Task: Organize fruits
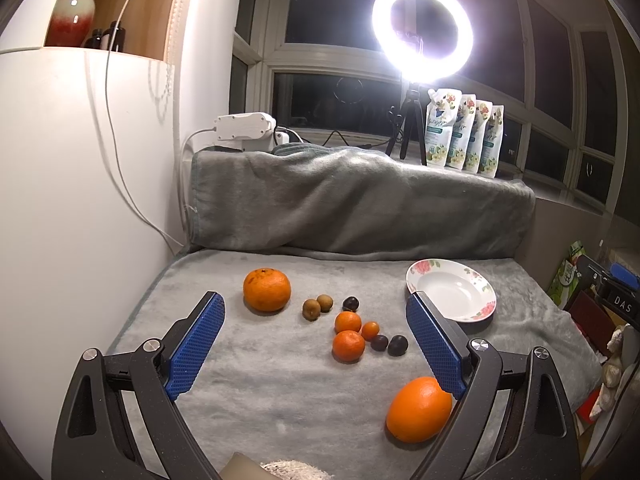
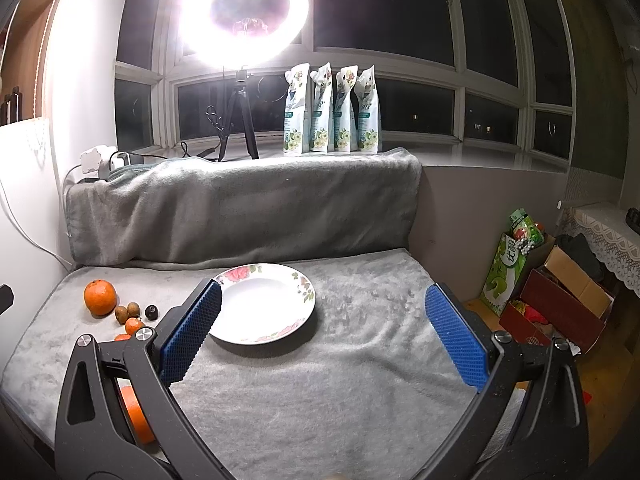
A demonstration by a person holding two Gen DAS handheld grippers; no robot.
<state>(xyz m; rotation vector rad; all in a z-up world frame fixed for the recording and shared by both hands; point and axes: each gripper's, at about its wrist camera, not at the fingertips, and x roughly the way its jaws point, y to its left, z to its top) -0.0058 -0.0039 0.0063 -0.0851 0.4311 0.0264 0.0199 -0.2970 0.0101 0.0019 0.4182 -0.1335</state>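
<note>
Grey blanket point(image 1: 280, 392) covers surface under ring light point(image 1: 422, 30). Left gripper point(image 1: 316, 308) and right gripper point(image 2: 324, 300) both wide open, holding nothing. Fruits loose left of empty floral plate point(image 2: 262, 304): big orange point(image 1: 267, 290), small oranges point(image 1: 348, 322), near orange point(image 1: 418, 409).

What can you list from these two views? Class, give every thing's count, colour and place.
large oranges: two, orange; one far left, one near right on the blanket
small mandarins: three, orange, centre cluster
brown fruits: two, brown, beside the far orange
dark fruits: three, dark purple, around the mandarins
plate: one, white, floral rim, empty, right of the fruit
blanket: one, grey, covering the surface
pouches: four, white-green, windowsill
ring light: one, white, on a black tripod
left gripper: blue-padded jaws, open
right gripper: blue-padded jaws, open
</note>
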